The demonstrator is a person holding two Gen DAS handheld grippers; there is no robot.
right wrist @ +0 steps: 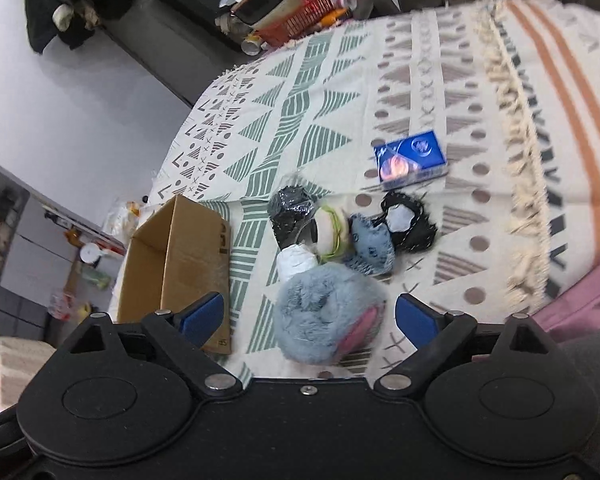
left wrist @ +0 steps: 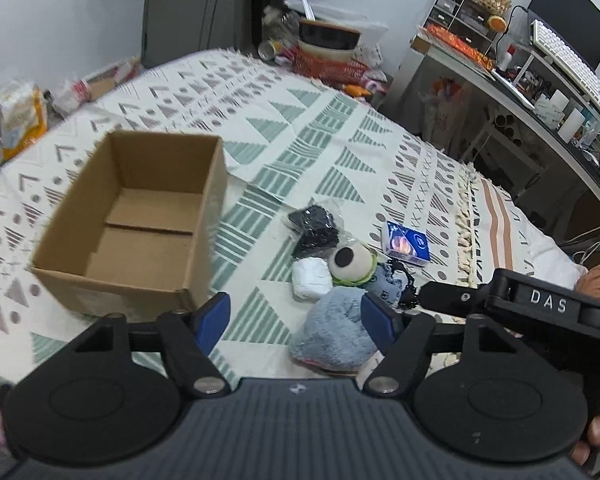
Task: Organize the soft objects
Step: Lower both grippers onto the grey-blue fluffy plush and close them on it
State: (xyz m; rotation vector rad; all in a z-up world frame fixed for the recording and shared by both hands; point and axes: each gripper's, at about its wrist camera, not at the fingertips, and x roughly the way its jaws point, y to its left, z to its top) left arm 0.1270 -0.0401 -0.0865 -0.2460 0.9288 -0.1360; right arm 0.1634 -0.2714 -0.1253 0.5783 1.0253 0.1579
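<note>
Cardboard box (left wrist: 140, 216) empty, blue plush (right wrist: 328, 316) beside it on bedspread (left wrist: 300, 136)

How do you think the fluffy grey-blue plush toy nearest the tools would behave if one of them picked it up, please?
The fluffy grey-blue plush toy would probably squash between the fingers, since its long pile looks thick and soft. It likely weighs little for its bulk. Lying rounded and slumped on the patterned blanket, it may sag or slip unless pinched deeply.

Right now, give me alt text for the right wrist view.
The open right tool hovers over a fluffy blue plush in a small pile of soft items on a patterned bedspread. An open cardboard box sits left; a blue packet lies beyond.
</note>
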